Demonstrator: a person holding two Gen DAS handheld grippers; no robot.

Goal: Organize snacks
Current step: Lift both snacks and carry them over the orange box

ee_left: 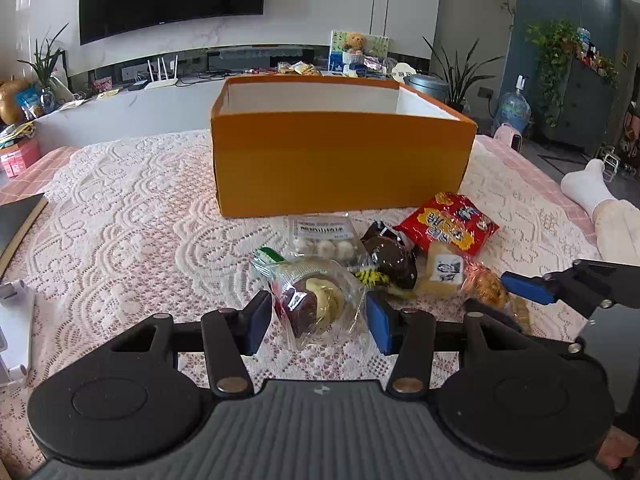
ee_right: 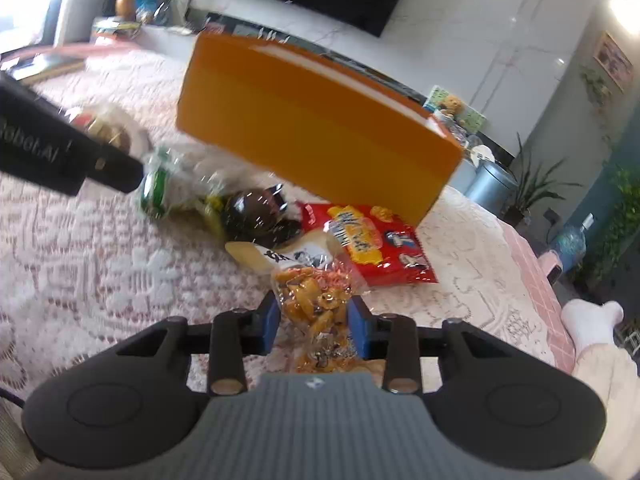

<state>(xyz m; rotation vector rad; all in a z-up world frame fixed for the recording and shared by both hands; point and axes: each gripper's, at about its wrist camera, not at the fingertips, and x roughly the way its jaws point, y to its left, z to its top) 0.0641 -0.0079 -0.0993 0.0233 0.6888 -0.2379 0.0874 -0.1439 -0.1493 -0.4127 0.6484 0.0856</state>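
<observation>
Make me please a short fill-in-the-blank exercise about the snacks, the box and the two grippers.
1. The big open box behind the snacks is ____ in colour.
2. The left gripper has a clear-wrapped ____ between its pads.
3. The bag of golden crackers sits between the pads of the ____ gripper.
4. The red snack packet lies ____ the box.

Missing words: orange; pastry; right; outside

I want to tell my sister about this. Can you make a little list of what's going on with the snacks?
place: lace tablecloth
box: orange box, open top, no snack seen inside
loose snacks: red packet, dark round cake, egg pack, in front of the box
left gripper: around a clear-wrapped pastry
right gripper: around a bag of orange crackers
</observation>
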